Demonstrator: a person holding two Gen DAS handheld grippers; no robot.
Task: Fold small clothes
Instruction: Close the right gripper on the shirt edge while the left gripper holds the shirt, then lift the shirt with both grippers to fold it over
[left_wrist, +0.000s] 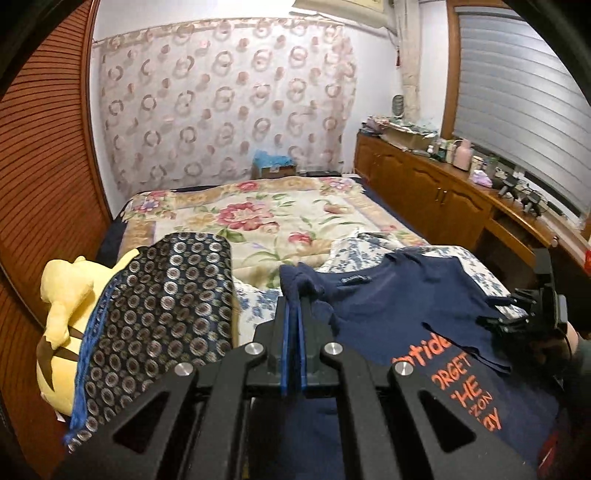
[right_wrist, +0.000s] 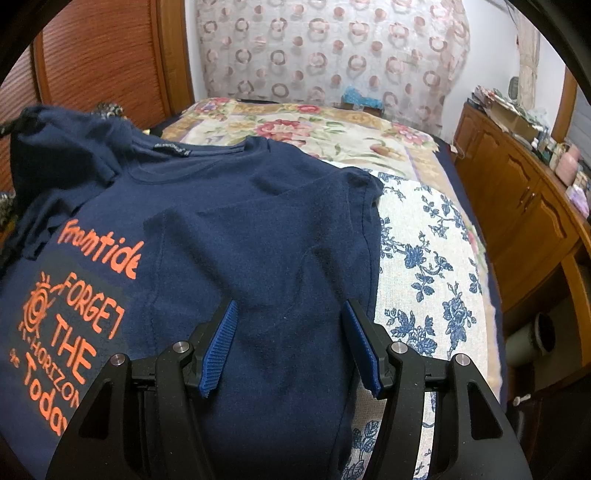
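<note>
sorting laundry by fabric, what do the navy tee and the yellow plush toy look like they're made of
Navy tee: looks like matte cotton jersey, with soft drape and fine fuzz; the orange lettering looks printed on. Yellow plush toy: probably short-pile synthetic fleece, with a smooth, slightly fuzzy stuffed surface. Neither fibre can be confirmed.

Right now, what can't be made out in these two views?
- Navy cotton T-shirt hem: cut off by the bottom edge, right wrist view.
- Yellow plush toy: half covered by the dark circle-patterned cloth, left wrist view.
- Right hand-held gripper fingertips: too small, dark, left wrist view.
- Left hand-held gripper: pinched sleeve hides its tips.
</note>
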